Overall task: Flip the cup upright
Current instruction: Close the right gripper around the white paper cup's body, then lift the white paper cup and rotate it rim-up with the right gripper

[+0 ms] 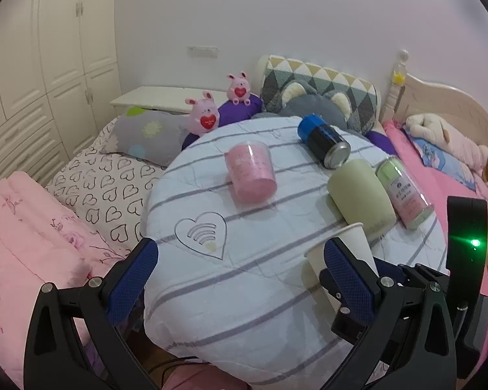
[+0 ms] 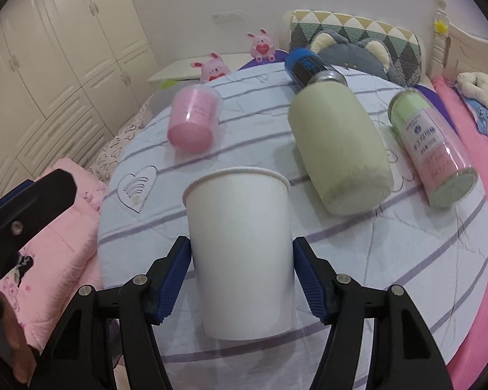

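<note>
A white paper cup (image 2: 240, 253) stands upright on the round, striped table cover (image 2: 390, 276), rim up. My right gripper (image 2: 242, 276) has its blue pads on both sides of the cup and is shut on it. The cup also shows in the left wrist view (image 1: 345, 250), partly hidden behind my left gripper's right finger (image 1: 349, 279). My left gripper (image 1: 240, 279) is open and empty over the table's near edge, to the left of the cup.
A pink cup (image 1: 250, 170) lies on its side at the table's middle. A green cup (image 1: 361, 195), a blue and black bottle (image 1: 323, 141) and a green and pink tube (image 1: 403, 191) lie at the right. Beds, pillows and plush toys surround the table.
</note>
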### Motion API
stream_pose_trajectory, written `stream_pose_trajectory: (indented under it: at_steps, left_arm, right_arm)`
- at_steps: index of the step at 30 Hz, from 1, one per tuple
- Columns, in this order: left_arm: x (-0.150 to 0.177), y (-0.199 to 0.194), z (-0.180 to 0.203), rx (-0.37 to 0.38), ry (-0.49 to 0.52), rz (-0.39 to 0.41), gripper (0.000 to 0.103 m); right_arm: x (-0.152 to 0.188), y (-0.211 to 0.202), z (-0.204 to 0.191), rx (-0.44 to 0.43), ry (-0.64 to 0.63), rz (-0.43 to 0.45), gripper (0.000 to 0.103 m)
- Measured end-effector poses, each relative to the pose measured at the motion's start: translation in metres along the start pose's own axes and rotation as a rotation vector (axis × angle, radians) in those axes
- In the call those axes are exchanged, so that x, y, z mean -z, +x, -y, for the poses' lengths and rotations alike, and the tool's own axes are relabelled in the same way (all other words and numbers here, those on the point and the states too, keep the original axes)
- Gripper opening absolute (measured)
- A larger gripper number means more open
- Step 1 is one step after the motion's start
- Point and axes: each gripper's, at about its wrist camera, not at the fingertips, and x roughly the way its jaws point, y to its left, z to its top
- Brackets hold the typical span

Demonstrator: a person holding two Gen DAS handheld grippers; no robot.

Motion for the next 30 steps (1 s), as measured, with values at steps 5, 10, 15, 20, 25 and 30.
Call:
stream_pose_trajectory:
  at_steps: [5,10,15,20,25,30]
  left_arm:
    - [0.002,0.007,0.007,0.045,-0.019,-0.067,0.103]
    - [0.003,0.015,0.023,0.042,-0.050,-0.103,0.103]
    - [0.002,0.028,0.051,0.045,-0.030,-0.139,0.103]
    - [0.003,0.044,0.077,0.053,-0.012,-0.188,0.103]
    - [0.001,0.061,0.092,0.045,-0.016,-0.231,0.103]
    - [-0.001,0.079,0.100,0.054,-0.044,-0.271,0.103]
  right_arm:
    - [0.007,-0.007,0.003,-0.020,-0.008,0.033,0.083]
    - [0.013,-0.023,0.005,-0.038,-0.059,0.068,0.084]
    - [0.025,-0.039,0.019,-0.021,-0.105,0.093,0.084]
    - [0.030,-0.045,0.041,-0.010,-0.118,0.105,0.084]
    - [0.030,-0.044,0.057,-0.013,-0.150,0.094,0.084]
    - [0.030,-0.037,0.071,-0.026,-0.172,0.086,0.084]
